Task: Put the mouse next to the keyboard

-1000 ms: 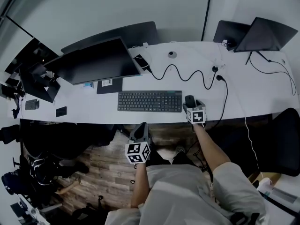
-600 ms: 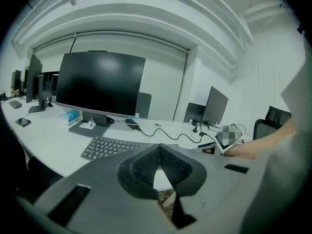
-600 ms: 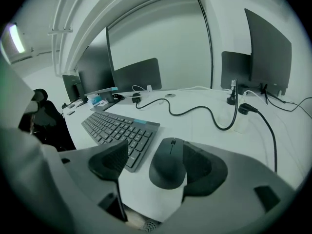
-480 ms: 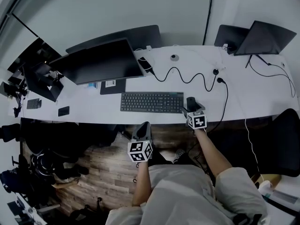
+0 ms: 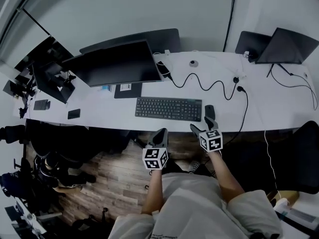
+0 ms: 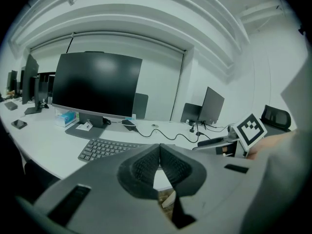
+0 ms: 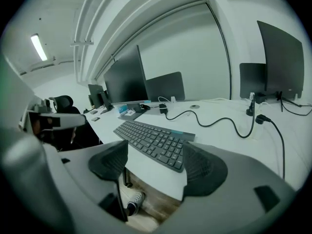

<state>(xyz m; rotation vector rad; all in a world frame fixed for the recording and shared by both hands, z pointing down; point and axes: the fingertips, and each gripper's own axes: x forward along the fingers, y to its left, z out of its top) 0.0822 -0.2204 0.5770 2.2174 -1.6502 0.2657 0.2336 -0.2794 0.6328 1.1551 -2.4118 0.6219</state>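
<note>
1. Two claws hover off the near edge of the desk [image 5: 269, 103]. The right claw [image 5: 201, 125] gapes wide and empty, and the left claw [image 5: 162, 132] is pressed closed on nothing.
2. The mouse [image 5: 210, 110] lies on the desk just right of the keyboard [image 5: 169, 108], so placing looks finished. I judge only a retreat remains.
3. A second ago the right claw was at the mouse. It has since drawn back, leaving the mouse behind.

Pale grey short-sleeved shirt [image 5: 199, 208]. Left gripper [image 5: 161, 132], right gripper [image 5: 203, 125]: grey, black ribbed pads [image 7: 109, 162], black-white marker cubes [image 5: 155, 158].
</note>
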